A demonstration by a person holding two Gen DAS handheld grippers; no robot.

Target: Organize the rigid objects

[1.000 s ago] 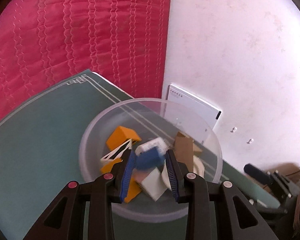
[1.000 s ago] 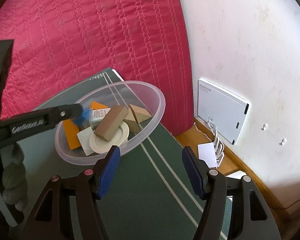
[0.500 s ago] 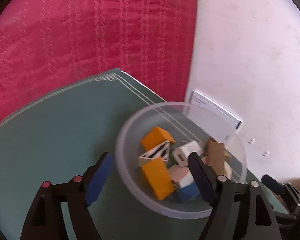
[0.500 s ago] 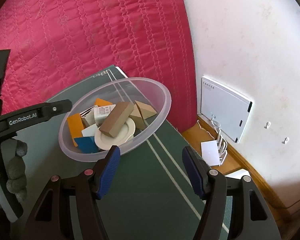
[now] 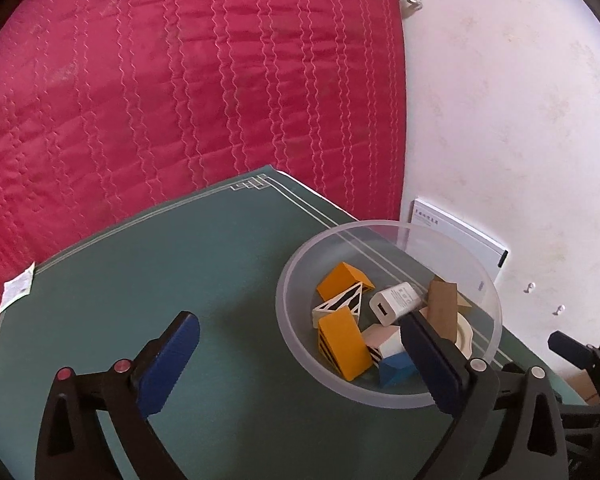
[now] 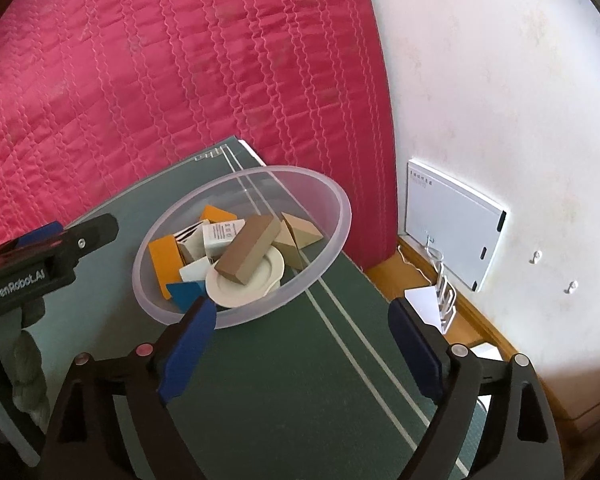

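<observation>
- The left gripper (image 5: 300,360) is hanging with its jaws spread wide and nothing between them, whereas a second ago they were pinched on the blue block (image 5: 396,370) over the bowl; that block is now lying loose inside, so I judge one more piece as put away
- The right gripper (image 6: 298,346) is hovering low over the green table (image 6: 300,400), jaws equally spread and carrying nothing, much as it was a second ago
- The clear plastic bowl (image 5: 490,292) is sitting just ahead and to the right of the left gripper, its near rim showing behind the right finger (image 5: 432,364), while the left finger is hanging over bare table
- Inside, the blue block is resting at the near edge beside an orange block (image 5: 344,342); further in, a white charger (image 5: 396,304), a brown block (image 6: 248,254) and a cream plate (image 6: 256,280) are piling together
- Beyond the table a red quilted cloth (image 5: 180,100) is hanging beside a white wall (image 5: 520,120)
</observation>
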